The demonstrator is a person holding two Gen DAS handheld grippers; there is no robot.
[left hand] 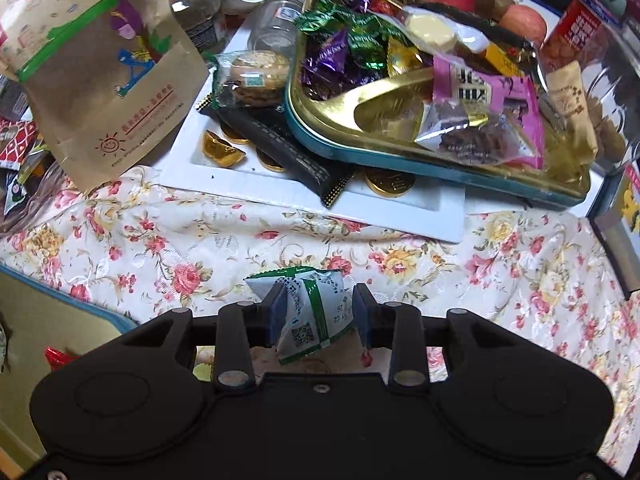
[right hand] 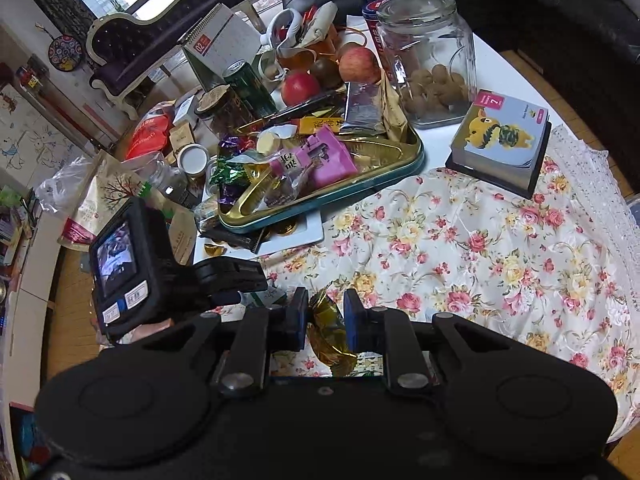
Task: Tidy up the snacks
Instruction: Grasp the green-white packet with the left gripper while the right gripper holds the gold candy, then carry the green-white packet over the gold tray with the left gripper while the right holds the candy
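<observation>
Between the pads of the left gripper [left hand: 320, 312] a green-and-white sachet [left hand: 308, 312] is pinched, a gold-wrapped sweet [right hand: 330, 332] is clamped in the right gripper [right hand: 325, 320]; both are best lowered gently into the gold tin tray [left hand: 360, 140] ahead.

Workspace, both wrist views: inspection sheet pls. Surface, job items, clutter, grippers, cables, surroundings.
Surface: floral tablecloth, wrinkled, bare in front.
Job's things: teal-rimmed gold tin tray heaped with wrapped sweets, resting tilted on a white flat tray with gold foil coins; green-and-white snack packet; gold-wrapped candy.
Clutter: brown paper pouch, glass jar of round nuts, apples, desk calendar, small book stack.
Grippers: left gripper has the packet between its pads; right gripper shut on the candy.
Cables: nothing seen.
Surroundings: dark chaise by a window, wood floor.
</observation>
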